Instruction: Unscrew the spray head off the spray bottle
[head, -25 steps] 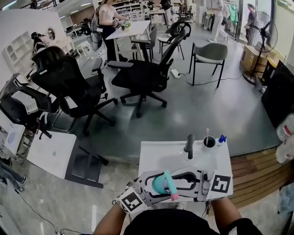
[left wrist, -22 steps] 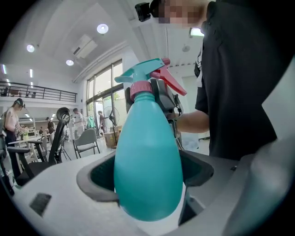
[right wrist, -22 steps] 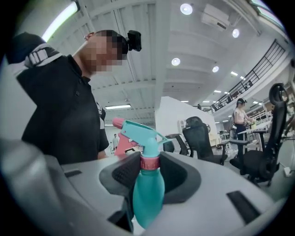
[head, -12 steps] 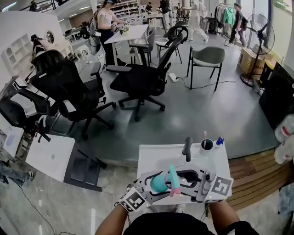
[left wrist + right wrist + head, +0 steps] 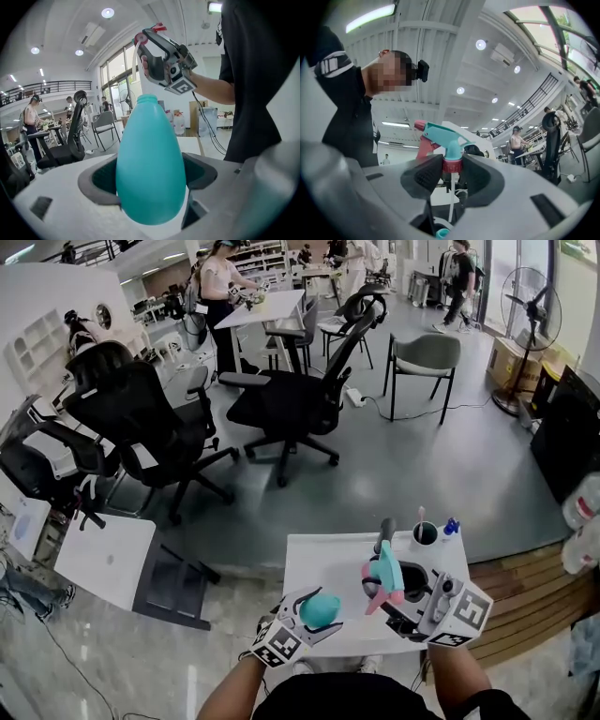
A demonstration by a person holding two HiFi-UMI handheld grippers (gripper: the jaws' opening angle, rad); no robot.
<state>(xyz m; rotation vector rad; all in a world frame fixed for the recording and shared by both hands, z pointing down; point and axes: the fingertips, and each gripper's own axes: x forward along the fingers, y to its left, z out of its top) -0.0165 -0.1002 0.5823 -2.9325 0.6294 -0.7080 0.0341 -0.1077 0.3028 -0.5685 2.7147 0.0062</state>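
The teal bottle (image 5: 322,609) (image 5: 150,159) has no head on it; its open neck shows at the top in the left gripper view. My left gripper (image 5: 314,613) (image 5: 151,180) is shut on the bottle's body, low over the small white table (image 5: 328,563). The teal and pink spray head (image 5: 384,576) (image 5: 443,140) with its white dip tube is apart from the bottle. My right gripper (image 5: 398,589) (image 5: 452,171) is shut on the head's red collar and holds it above and to the right of the bottle.
At the table's far edge stand a dark handle-like object (image 5: 385,534) and a cup (image 5: 425,532) with small items in it. Office chairs (image 5: 291,390) stand on the grey floor beyond. A wooden platform (image 5: 525,596) lies to the right.
The spray head has come off the bottle. My right gripper has carried it up and to the right, and the left gripper with the bottle has dropped slightly left.
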